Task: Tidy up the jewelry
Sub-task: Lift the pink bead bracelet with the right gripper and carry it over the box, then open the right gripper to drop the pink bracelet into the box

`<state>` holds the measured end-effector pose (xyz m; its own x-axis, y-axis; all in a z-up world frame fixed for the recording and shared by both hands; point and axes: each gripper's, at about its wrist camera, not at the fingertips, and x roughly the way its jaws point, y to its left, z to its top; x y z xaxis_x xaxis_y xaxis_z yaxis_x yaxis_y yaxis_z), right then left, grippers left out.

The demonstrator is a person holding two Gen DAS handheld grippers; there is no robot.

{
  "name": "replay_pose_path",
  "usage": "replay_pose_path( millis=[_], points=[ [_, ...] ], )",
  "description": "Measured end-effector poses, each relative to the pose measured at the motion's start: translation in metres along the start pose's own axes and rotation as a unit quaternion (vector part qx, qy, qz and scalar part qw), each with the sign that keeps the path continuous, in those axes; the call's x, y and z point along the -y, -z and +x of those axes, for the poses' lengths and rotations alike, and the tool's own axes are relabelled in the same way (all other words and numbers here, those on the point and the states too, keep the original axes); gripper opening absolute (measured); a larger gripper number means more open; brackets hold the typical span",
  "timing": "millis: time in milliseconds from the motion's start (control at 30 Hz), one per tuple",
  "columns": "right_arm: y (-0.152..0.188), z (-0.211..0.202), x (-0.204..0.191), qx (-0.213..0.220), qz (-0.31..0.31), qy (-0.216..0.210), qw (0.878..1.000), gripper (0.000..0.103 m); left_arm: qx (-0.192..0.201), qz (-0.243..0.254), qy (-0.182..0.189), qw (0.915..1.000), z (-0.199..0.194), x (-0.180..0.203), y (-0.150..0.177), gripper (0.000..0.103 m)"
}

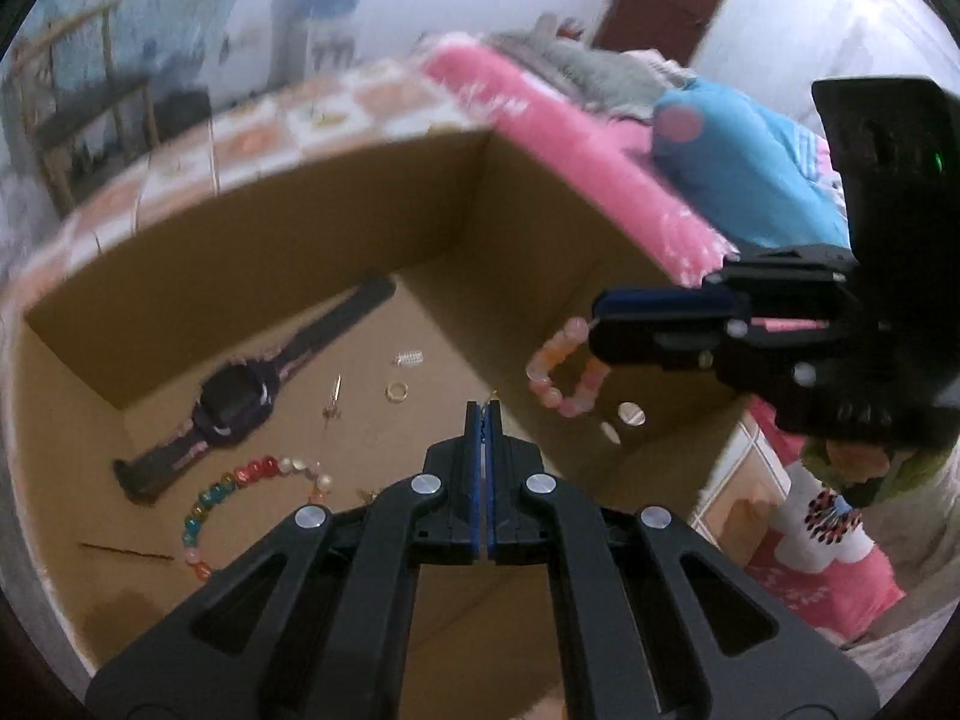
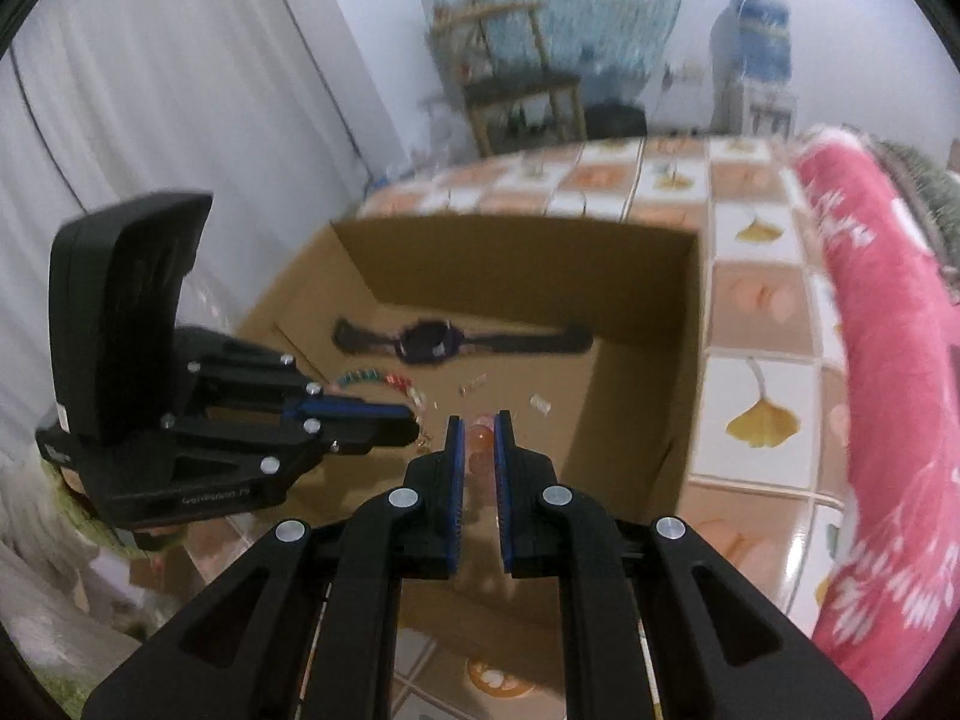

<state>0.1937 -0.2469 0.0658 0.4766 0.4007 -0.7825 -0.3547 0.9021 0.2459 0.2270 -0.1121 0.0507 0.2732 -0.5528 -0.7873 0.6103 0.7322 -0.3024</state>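
Note:
An open cardboard box [image 1: 180, 276] holds a dark purple watch [image 1: 234, 408], a rainbow bead bracelet [image 1: 240, 480], a gold ring [image 1: 396, 391], a small gold pin [image 1: 333, 399] and a silver clasp [image 1: 410, 357]. My left gripper [image 1: 483, 408] hovers over the box floor with its jaws pressed together. A tiny gold glint shows at its tips; I cannot tell if it is held. My right gripper [image 1: 594, 324] is shut on a pink bead bracelet [image 1: 564, 372], which dangles inside the box near its right wall. In the right wrist view the pink beads [image 2: 480, 441] sit between the fingers of the right gripper [image 2: 480, 417], with the left gripper [image 2: 414, 423] just to its left.
The box [image 2: 648, 252] stands on a table with leaf-patterned tiles [image 2: 762, 414]. A pink blanket [image 2: 888, 360] and a blue cloth [image 1: 750, 174] lie along the right. A wooden chair [image 2: 522, 90], a water dispenser [image 2: 756, 60] and a white curtain [image 2: 180, 120] stand behind.

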Motion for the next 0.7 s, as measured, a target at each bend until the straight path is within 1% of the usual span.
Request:
replay_pose_path(
  millis=[33, 133, 200, 300, 433, 467, 500, 600, 700],
  points=[
    [-0.001, 0.005, 0.000, -0.010, -0.002, 0.002, 1.000, 0.010, -0.008, -0.011, 0.009, 0.9999, 0.004, -0.005, -0.001, 0.001],
    [-0.002, 0.014, -0.001, -0.030, -0.011, 0.006, 0.999, 0.010, -0.010, -0.018, 0.006, 0.9998, 0.006, -0.009, -0.001, 0.003],
    [-0.001, 0.016, -0.002, -0.036, -0.015, 0.004, 0.999, 0.010, -0.003, -0.026, 0.007, 0.9996, 0.003, -0.013, -0.001, 0.016],
    [-0.001, 0.019, -0.004, -0.042, -0.018, 0.006, 0.999, 0.010, 0.007, -0.036, 0.013, 0.9993, -0.003, -0.017, -0.002, 0.018],
    [-0.001, 0.024, -0.003, -0.055, -0.014, 0.006, 0.998, 0.010, 0.031, -0.041, 0.001, 0.9987, -0.019, -0.019, -0.001, 0.019],
    [-0.001, 0.026, -0.003, -0.060, -0.013, 0.010, 0.998, 0.010, 0.040, -0.044, 0.000, 0.9982, -0.026, -0.019, 0.001, 0.020],
    [-0.001, 0.027, -0.004, -0.064, -0.017, 0.013, 0.998, 0.010, 0.046, -0.047, -0.001, 0.9979, -0.031, -0.019, 0.003, 0.025],
    [-0.001, 0.022, -0.008, -0.062, -0.027, 0.044, 0.997, 0.011, 0.075, -0.053, -0.017, 0.9956, -0.055, -0.016, 0.017, 0.028],
    [-0.002, 0.008, -0.007, -0.042, -0.026, 0.070, 0.996, 0.012, 0.097, -0.069, -0.021, 0.9927, -0.073, -0.014, 0.034, 0.029]
  ],
)
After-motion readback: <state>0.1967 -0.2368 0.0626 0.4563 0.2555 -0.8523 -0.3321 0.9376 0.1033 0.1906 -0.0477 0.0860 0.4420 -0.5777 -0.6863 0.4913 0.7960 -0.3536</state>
